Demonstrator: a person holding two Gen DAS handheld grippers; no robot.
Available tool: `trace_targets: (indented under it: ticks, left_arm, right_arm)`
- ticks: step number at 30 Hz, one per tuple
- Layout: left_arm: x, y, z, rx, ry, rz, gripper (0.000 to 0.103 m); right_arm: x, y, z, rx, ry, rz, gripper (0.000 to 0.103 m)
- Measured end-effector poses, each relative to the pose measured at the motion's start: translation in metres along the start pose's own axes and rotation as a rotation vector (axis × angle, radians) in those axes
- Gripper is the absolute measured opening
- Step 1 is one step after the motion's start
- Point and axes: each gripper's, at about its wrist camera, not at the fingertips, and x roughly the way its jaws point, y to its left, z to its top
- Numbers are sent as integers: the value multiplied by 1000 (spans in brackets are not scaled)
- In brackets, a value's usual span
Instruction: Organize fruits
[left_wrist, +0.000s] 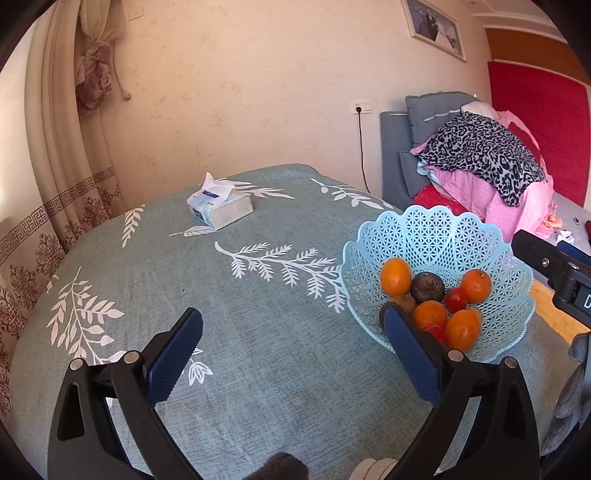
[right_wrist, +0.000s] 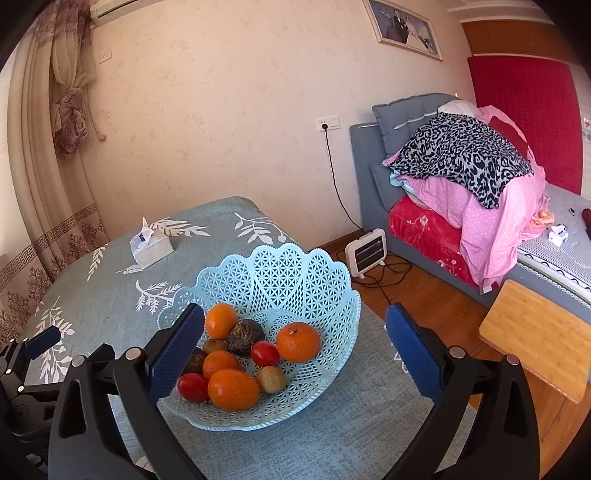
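Right wrist view: basket (right_wrist: 332, 295), mixed fruits, bench edge at 3 o'clock; both grippers' jaws released, empty; nudge risks tipping it floorward.

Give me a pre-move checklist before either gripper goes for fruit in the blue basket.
1. Right gripper open, holding nothing: ok.
2. Left gripper open, holding nothing: ok.
3. Blue basket upright on the tablecloth: ok.
4. Fruit inside the basket, none seen loose on the cloth: ok.
5. Tissue box apart from the basket: ok.
6. Basket near the table edge; stability under a push: cannot tell.
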Motion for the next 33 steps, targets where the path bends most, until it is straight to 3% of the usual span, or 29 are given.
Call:
trace_targets:
  ticks: [7, 13, 21, 33]
  left_arm:
    - [-15, 18, -6, -38, -3, 26, 98]
    - [-27, 23, -9, -37, -18, 66, 98]
    - [-32, 17, -12, -22, -30, 97, 98]
    - [-24, 12, -18, -9, -3, 93, 98]
  right_arm:
    - [-15, 12, -4, -69, -57, -51, 100]
    - [-11, 20, -14, -100, -13, -44, 100]
    - [-11, 37, -23, -176, -22, -56, 100]
    - [-1, 48, -32, -226, 22, -63, 100]
